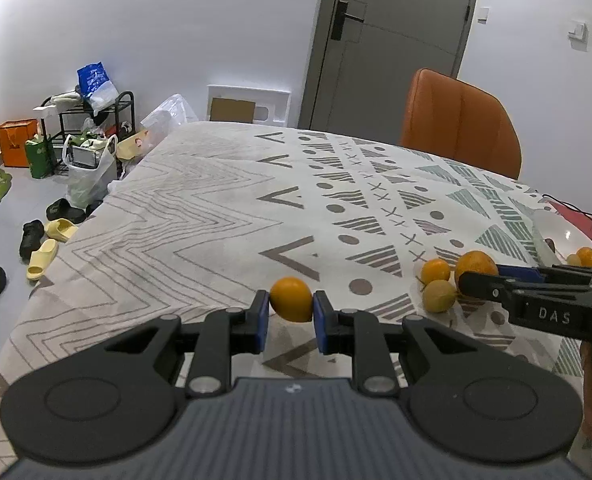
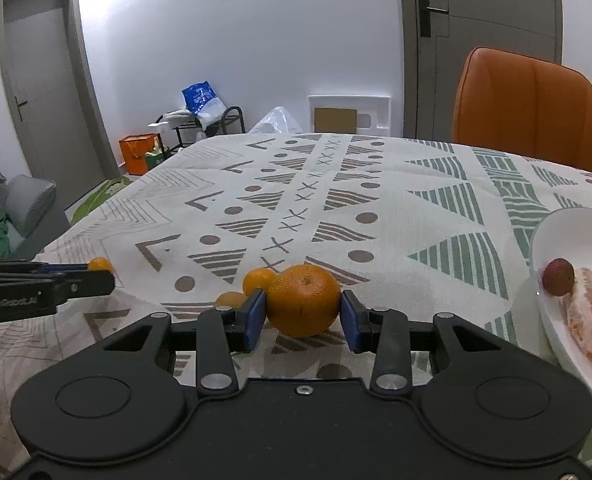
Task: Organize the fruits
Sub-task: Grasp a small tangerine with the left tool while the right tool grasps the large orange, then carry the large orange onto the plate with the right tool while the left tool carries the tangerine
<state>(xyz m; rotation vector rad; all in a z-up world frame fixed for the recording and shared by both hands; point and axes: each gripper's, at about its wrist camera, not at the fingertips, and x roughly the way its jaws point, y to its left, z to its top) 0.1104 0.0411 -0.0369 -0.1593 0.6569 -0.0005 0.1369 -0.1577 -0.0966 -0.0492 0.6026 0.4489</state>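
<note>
Left gripper (image 1: pixel 290 312) clamped on small orange (image 1: pixel 291 299), blue pads (image 1: pixel 261 322) touching both sides of the fruit, jaws narrow. Fruit looks lifted clear of tabletop (image 1: pixel 200 216), contact underneath not certain. Same small orange (image 2: pixel 100 265) visible at far left of right wrist view, at tip of left gripper.

Right gripper (image 2: pixel 302 316) around large orange (image 2: pixel 303 300), at front of tabletop. Left pad (image 2: pixel 256 314) touching the peel; right pad just at the peel, contact unclear, so firm grasp not confirmed. Jaws spread wide to fruit's width. Large orange (image 1: pixel 476 266) partly hidden behind right gripper (image 1: pixel 480 280) in left wrist view.

Two smaller fruits right beside large orange, on its left: small round orange one (image 2: pixel 258 280) touching or nearly touching it, yellowish one (image 2: pixel 230 300) in front of that, partly hidden by left finger. In left view same pair: orange one (image 1: pixel 436 271), yellow-green one (image 1: pixel 439 295), close together on patterned cloth.

White plate (image 2: pixel 548 236) at right edge of tabletop, holding reddish round fruit (image 2: pixel 558 277), peeled citrus segments (image 2: pixel 588 320), bit of yellow fruit at frame edge.

Orange chair (image 2: pixel 532 108) behind far side of tabletop. Grey door (image 1: pixel 392 40) beyond. Shoe rack (image 1: pixel 92 120) with bags, slippers (image 1: pixel 52 240) on floor at left.
</note>
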